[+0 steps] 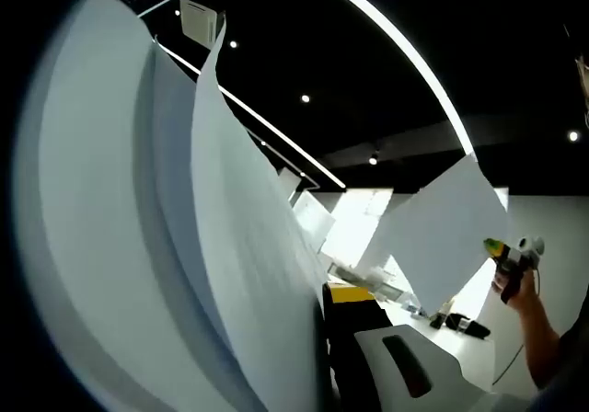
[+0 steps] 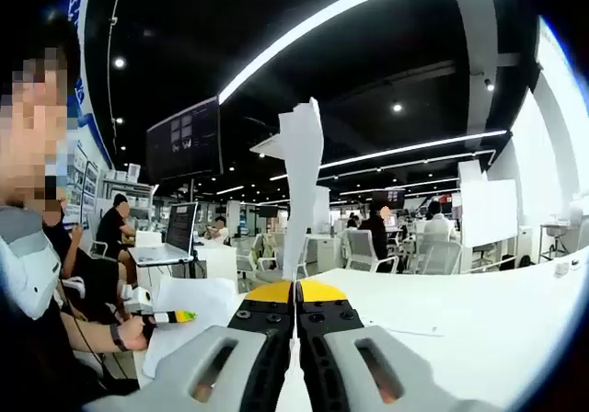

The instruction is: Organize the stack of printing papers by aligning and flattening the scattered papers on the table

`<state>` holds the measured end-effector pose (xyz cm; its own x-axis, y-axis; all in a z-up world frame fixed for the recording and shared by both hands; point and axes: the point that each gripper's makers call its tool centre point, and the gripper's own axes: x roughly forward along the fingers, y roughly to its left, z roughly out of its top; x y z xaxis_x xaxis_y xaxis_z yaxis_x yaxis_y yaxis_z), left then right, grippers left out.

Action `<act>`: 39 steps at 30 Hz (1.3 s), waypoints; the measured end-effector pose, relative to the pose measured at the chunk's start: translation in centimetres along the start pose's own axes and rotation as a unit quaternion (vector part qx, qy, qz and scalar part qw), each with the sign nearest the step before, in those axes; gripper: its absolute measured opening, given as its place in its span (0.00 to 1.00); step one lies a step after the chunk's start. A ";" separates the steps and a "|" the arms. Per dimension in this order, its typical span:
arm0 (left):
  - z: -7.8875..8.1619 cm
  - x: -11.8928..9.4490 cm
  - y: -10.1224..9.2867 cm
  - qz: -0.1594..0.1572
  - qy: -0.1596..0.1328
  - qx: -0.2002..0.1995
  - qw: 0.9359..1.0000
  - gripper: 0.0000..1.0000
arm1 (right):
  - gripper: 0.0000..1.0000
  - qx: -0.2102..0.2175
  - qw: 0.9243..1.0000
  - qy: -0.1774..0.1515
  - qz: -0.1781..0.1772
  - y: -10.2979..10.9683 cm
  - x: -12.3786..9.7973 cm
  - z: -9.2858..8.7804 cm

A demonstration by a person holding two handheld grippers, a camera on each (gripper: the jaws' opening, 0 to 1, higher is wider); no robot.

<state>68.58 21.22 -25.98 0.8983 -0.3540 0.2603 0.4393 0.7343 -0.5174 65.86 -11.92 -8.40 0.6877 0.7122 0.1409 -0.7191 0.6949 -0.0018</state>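
Pinching thin white papers point(image 2: 301, 182) edge-on, right hand-held gripper point(image 2: 295, 294); sheets bowed.

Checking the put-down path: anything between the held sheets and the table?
Nothing visible. The right gripper is shut on a paper sheet held upright above the white table, bare where it shows. In the left gripper view, the sheets are lifted close to the camera; the table below them is hidden.
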 end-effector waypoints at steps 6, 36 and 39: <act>-0.3 0.0 -0.6 0.000 0.000 0.000 1.000 0.10 | 0.00 0.006 1.000 -0.003 0.022 1.3 -0.3 1.0; 0.0 0.2 1.0 -0.001 0.007 -0.002 1.000 0.11 | 0.00 -0.003 0.996 0.054 0.069 2.9 -1.8 -0.5; 0.0 0.2 1.1 0.000 0.008 0.000 1.000 0.11 | 0.00 0.014 0.995 0.072 0.070 2.6 -2.0 -1.4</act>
<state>69.19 21.91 -26.52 0.8984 -0.3626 0.2477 0.4391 0.7342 -0.5179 62.78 -11.40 -10.02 0.5855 0.8107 -0.0018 -0.8105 0.5855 0.0159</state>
